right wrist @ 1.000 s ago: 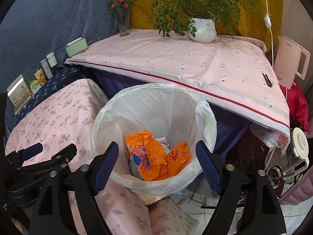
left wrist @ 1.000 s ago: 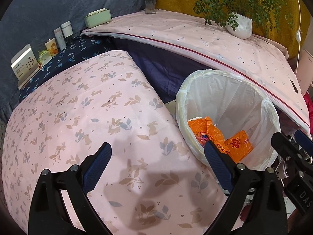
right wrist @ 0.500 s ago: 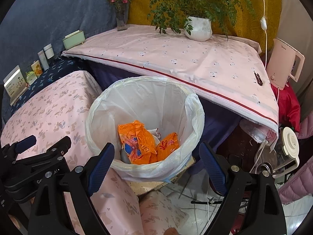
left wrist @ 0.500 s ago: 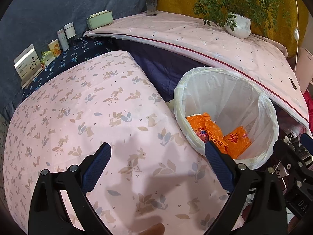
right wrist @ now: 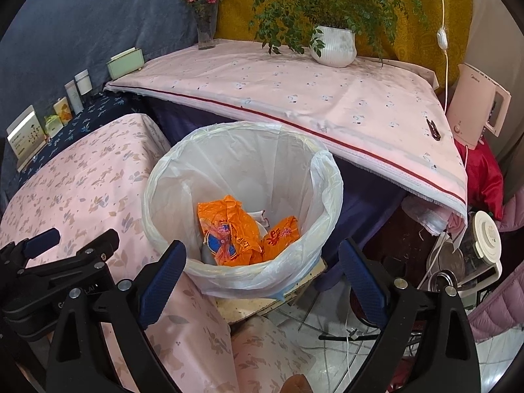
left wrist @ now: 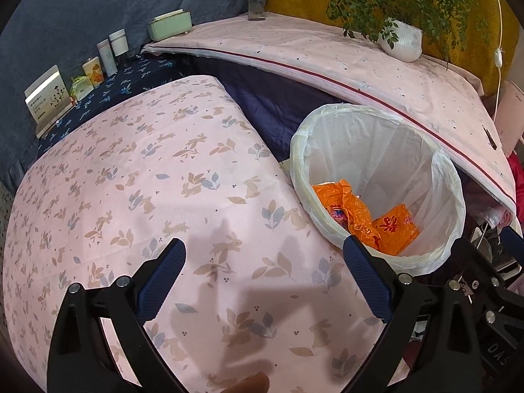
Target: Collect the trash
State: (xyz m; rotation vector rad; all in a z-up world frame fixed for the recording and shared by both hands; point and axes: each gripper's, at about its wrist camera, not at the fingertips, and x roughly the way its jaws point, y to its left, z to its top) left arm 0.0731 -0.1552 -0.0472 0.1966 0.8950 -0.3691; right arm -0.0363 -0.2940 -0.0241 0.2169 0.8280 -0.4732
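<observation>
Tablecloth (left wrist: 137, 177), pink with rabbit print, covered the low table directly left of the lined trash bin (right wrist: 327, 177). A second pink cloth with a red stripe (right wrist: 294, 98) lay on the higher table behind the bin. Bin stood between the two tables, white liner folded over its rim. Orange plastic bags (right wrist: 229, 229), crumpled, lay at the bottom inside the bin. Potted plant (right wrist: 334, 46) sat well behind the bin. Right gripper (right wrist: 262, 281) hung over the bin's near rim, jaws opening, nothing between them. Left gripper (left wrist: 263, 281) hovered left of the bin over the rabbit cloth, jaws wide apart, empty.
</observation>
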